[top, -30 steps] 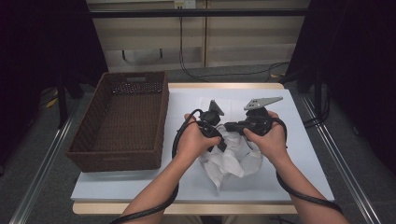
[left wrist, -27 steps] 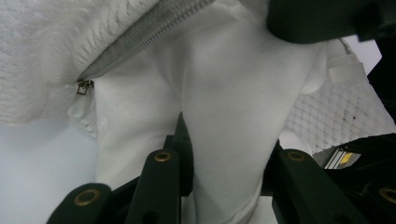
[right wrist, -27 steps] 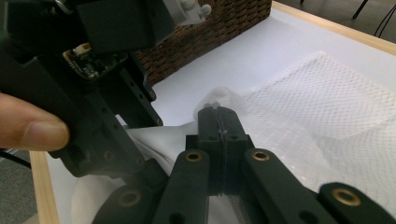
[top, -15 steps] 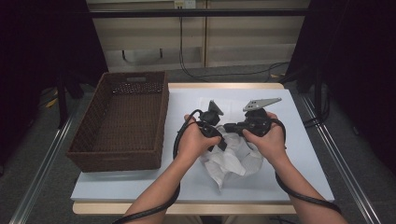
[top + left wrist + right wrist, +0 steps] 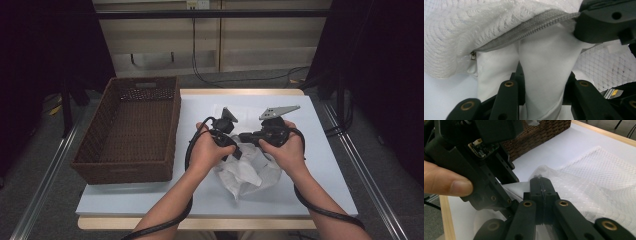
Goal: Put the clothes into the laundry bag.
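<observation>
The white mesh laundry bag with a grey zipper [image 5: 524,25] hangs just ahead of the left gripper [image 5: 541,82], and a smooth white cloth [image 5: 544,65] runs down out of its open mouth between that gripper's black jaws. The jaws stand narrowly apart with the cloth filling the gap, and they appear to pinch it, though the contact itself is hard to read. The bag's knit is ribbed and fuzzy above the zipper and turns to fine open netting farther off to the right. The zipper slants up to the right from its small metal pull at the lower left.

In the right gripper view the right gripper [image 5: 541,192] has its jaws pressed flat together on a fold of the bag's netting [image 5: 584,195], which spreads away beyond it as a crinkled sheet. Just to its left are a person's thumb [image 5: 449,183] and the left gripper's body, with a small circuit board exposed.

From the high view both hands meet over the crumpled bag [image 5: 250,170] on the white table [image 5: 320,150], the left gripper [image 5: 235,150] and right gripper [image 5: 245,137] nearly touching. Farther left sits a dark brown woven rectangular basket [image 5: 100,155], long side running away from the person.
</observation>
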